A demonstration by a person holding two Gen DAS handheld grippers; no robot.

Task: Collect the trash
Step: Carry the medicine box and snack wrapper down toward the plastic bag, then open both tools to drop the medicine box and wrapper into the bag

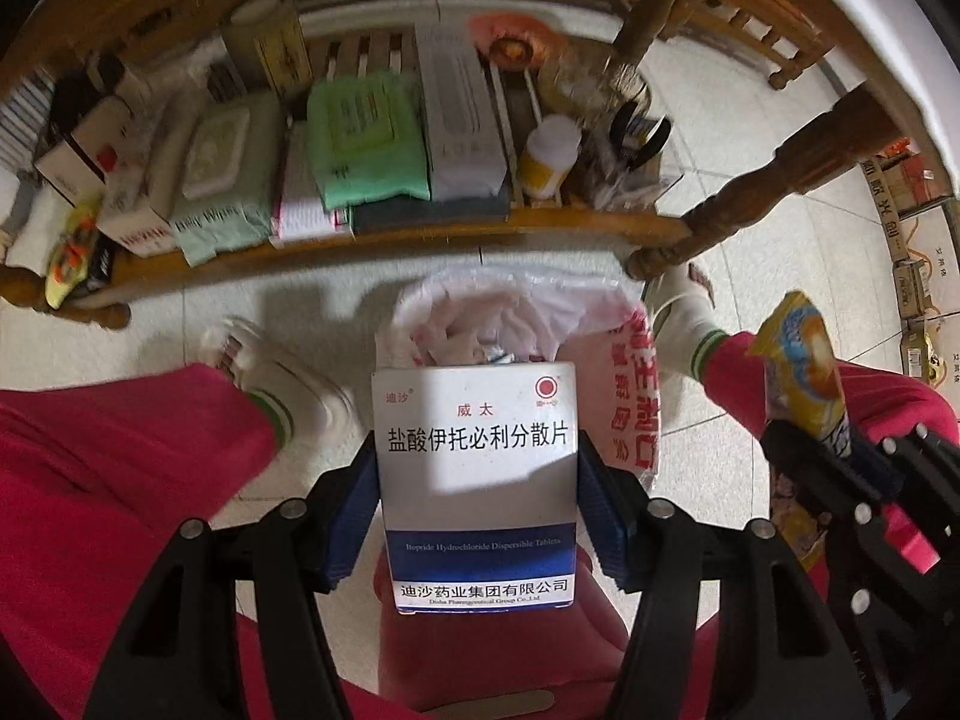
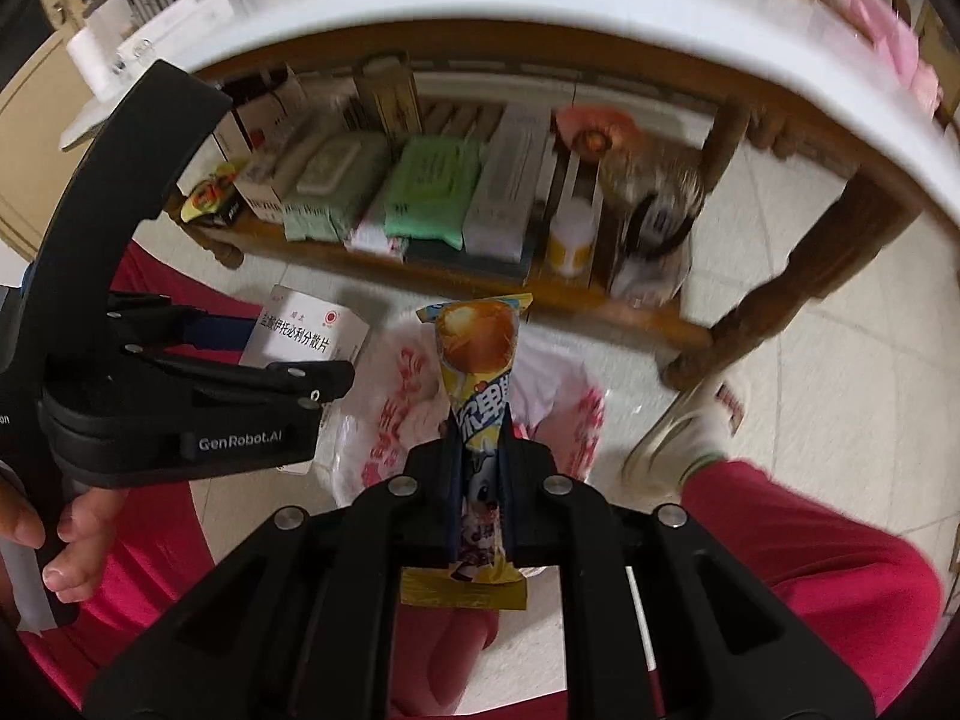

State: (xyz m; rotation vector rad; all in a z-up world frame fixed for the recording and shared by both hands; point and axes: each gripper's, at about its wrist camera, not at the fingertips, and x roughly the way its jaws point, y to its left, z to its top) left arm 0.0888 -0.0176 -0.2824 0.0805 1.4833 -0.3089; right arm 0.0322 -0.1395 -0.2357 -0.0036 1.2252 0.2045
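Left gripper (image 1: pixel 479 498) clamps a med box (image 1: pixel 477 480) by its two long sides, blue pads flat on the card, box upright and facing the camera. Right gripper (image 2: pixel 477 480) is pinched on a wrapper (image 2: pixel 477 420), a yellow snack sleeve held mid-length, top end sticking up, bottom seal hanging below the fingers. Both tongs full, neither open.

Just past both loads: the bin bag (image 1: pixel 522 312), white plastic with red print, mouth open on the tiled floor between the person's feet. In the left view the box top sits right at the bag's near rim; in the right view the wrapper hangs over the opening, with the left gripper (image 2: pixel 198 384) and the box (image 2: pixel 306 330) off to the bag's left edge.

Step looks like the drop. To do it well: bring the box further over the mouth, not the rim, tip it forward, then release. The wrapper is light and may cling to a pad, so lower it in before opening. One at a time is safer, the mouth is narrow.

Beyond: low wooden shelf (image 1: pixel 420 234) with packs, boxes, a bottle. Blurred, leave alone.
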